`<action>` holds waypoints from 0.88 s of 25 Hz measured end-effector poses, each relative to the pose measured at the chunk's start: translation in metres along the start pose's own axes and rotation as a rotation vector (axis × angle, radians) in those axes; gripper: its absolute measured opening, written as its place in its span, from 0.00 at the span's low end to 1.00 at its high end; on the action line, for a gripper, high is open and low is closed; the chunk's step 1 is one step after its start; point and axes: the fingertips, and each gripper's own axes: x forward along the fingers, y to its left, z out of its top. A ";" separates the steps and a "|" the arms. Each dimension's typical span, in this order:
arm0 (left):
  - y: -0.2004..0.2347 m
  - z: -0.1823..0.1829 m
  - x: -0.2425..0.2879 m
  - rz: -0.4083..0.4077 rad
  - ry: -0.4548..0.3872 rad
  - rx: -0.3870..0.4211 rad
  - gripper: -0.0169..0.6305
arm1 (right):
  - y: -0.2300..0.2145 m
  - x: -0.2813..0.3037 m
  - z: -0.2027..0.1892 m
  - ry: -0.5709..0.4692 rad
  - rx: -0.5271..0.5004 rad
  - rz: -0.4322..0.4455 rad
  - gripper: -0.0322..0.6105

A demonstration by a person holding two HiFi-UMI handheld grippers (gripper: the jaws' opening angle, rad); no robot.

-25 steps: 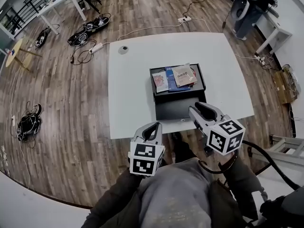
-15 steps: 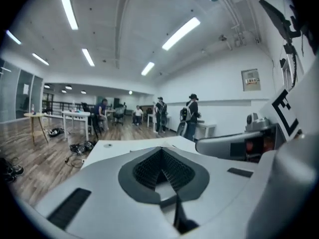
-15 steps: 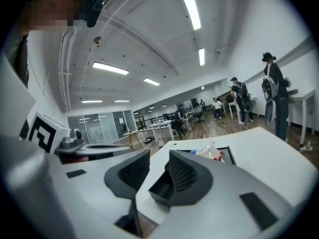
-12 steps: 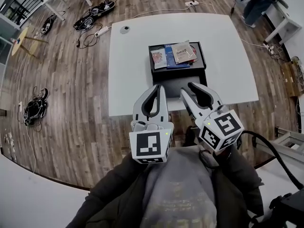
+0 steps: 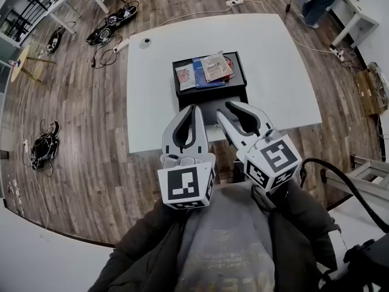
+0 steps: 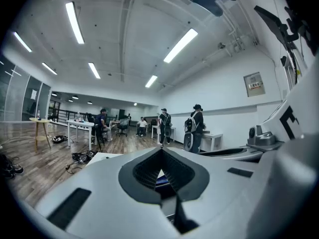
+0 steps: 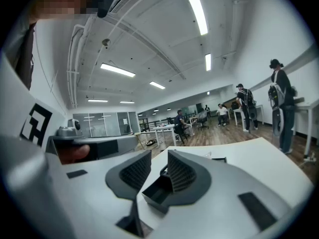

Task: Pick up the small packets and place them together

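Observation:
Several small packets (image 5: 214, 66) lie in the far compartment of a black box (image 5: 177, 85) on the white table (image 5: 152, 102): a tan one on top, a blue one and a red one. Both grippers hover over the table's near edge, short of the box. My left gripper (image 5: 194, 107) (image 6: 160, 150) is shut with nothing in it. My right gripper (image 5: 230, 106) (image 7: 159, 168) has a gap between its pads. Its jaws are closing, with nothing between them. The box's near compartment (image 7: 158, 189) shows past them.
A small round disc (image 5: 144, 42) sits at the table's far left corner. Cables and power strips (image 5: 109, 26) lie on the wooden floor beyond it. More desks and standing people (image 6: 195, 126) are far off across the room.
Both grippers have come up from the lap and forward, over the table's near edge toward the box. The left gripper has moved closer to the right one.

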 end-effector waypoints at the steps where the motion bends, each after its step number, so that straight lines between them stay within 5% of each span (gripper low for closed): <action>1: 0.000 0.000 0.000 0.003 -0.002 0.003 0.02 | 0.001 -0.001 -0.001 0.003 -0.006 0.002 0.21; 11: 0.021 0.003 -0.006 0.035 -0.001 0.016 0.02 | 0.020 0.025 -0.004 0.019 -0.025 0.045 0.21; 22: -0.014 0.007 -0.005 -0.020 -0.002 0.023 0.02 | 0.011 0.003 0.003 0.012 -0.022 0.022 0.21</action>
